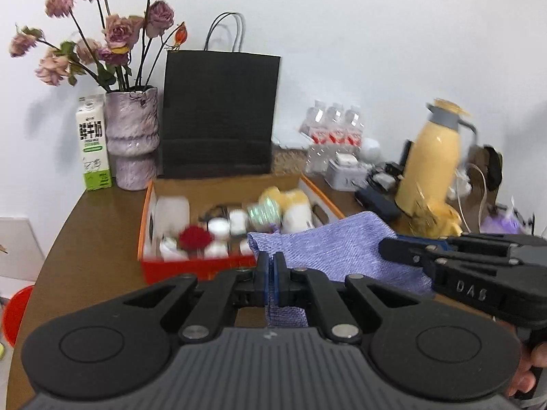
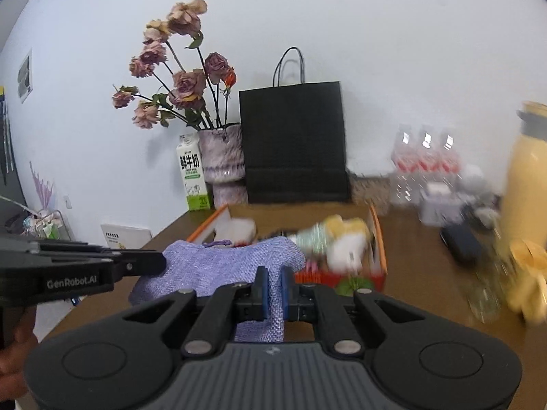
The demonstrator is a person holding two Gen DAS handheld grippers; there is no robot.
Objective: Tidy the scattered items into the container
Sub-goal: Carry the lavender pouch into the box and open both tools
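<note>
A purple knitted cloth (image 1: 328,249) hangs stretched between both grippers, above the table in front of the orange cardboard box (image 1: 150,205). My left gripper (image 1: 271,266) is shut on one corner of the cloth. My right gripper (image 2: 272,283) is shut on the other corner of the cloth (image 2: 222,266). Each gripper shows from the side in the other's view: the right gripper (image 1: 393,249), the left gripper (image 2: 157,266). The box (image 2: 379,239) holds a plush toy (image 1: 290,208), a red flower (image 1: 195,237) and several small white jars (image 1: 218,227).
Behind the box stand a black paper bag (image 1: 218,116), a purple vase of dried roses (image 1: 131,136) and a milk carton (image 1: 92,143). To the right are water bottles (image 1: 331,133), a yellow thermos jug (image 1: 430,157), a dark case (image 1: 376,201) and cables.
</note>
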